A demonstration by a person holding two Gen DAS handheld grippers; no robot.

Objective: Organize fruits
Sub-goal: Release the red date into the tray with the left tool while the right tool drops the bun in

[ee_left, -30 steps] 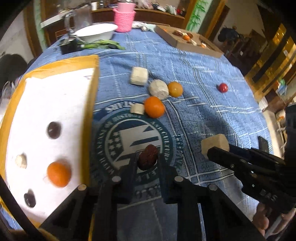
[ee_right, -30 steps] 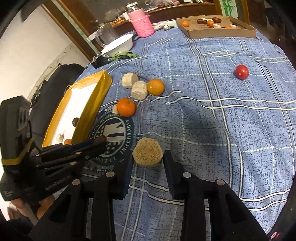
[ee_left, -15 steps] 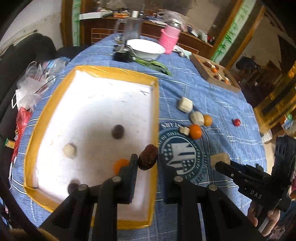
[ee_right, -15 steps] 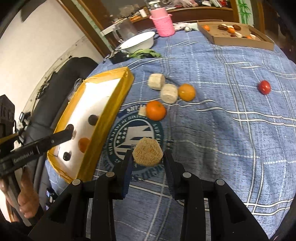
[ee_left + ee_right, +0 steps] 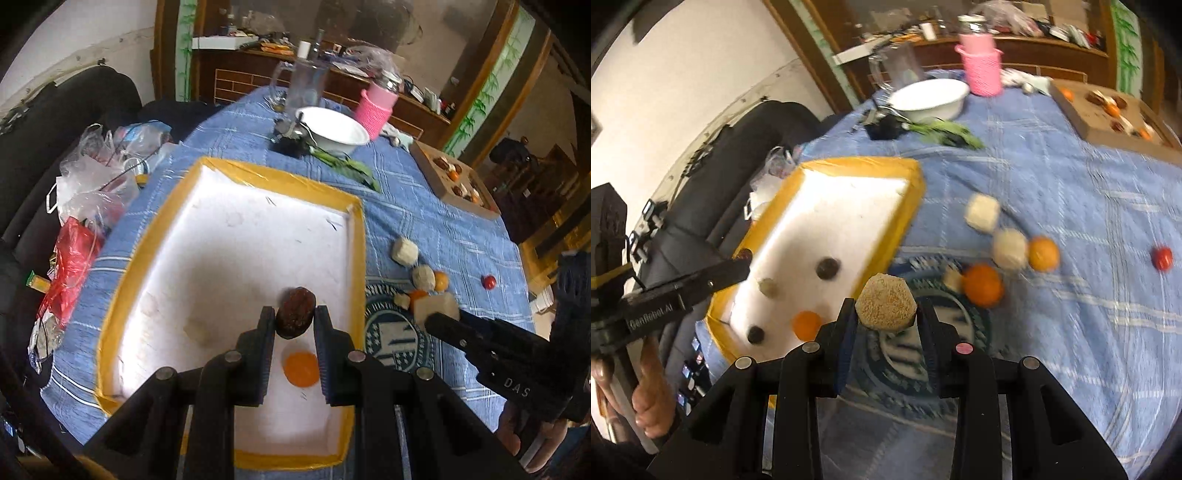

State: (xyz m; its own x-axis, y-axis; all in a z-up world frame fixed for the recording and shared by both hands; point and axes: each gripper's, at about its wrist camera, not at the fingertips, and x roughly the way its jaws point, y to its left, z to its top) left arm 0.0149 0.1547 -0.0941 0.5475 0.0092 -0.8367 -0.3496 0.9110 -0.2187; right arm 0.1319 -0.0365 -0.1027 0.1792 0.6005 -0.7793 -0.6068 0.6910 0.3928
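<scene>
My left gripper (image 5: 294,322) clamps a soft, wrinkled date (image 5: 295,312) by its sides; my right gripper (image 5: 886,320) clamps a light, crumbly cake (image 5: 885,306) between its fingertips.

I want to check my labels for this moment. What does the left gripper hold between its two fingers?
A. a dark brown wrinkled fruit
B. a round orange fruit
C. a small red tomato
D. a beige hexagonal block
A: in the left wrist view the left gripper is shut on the dark brown wrinkled fruit, above the white tray with yellow rim; the beige hexagonal block sits in the right gripper.
</scene>
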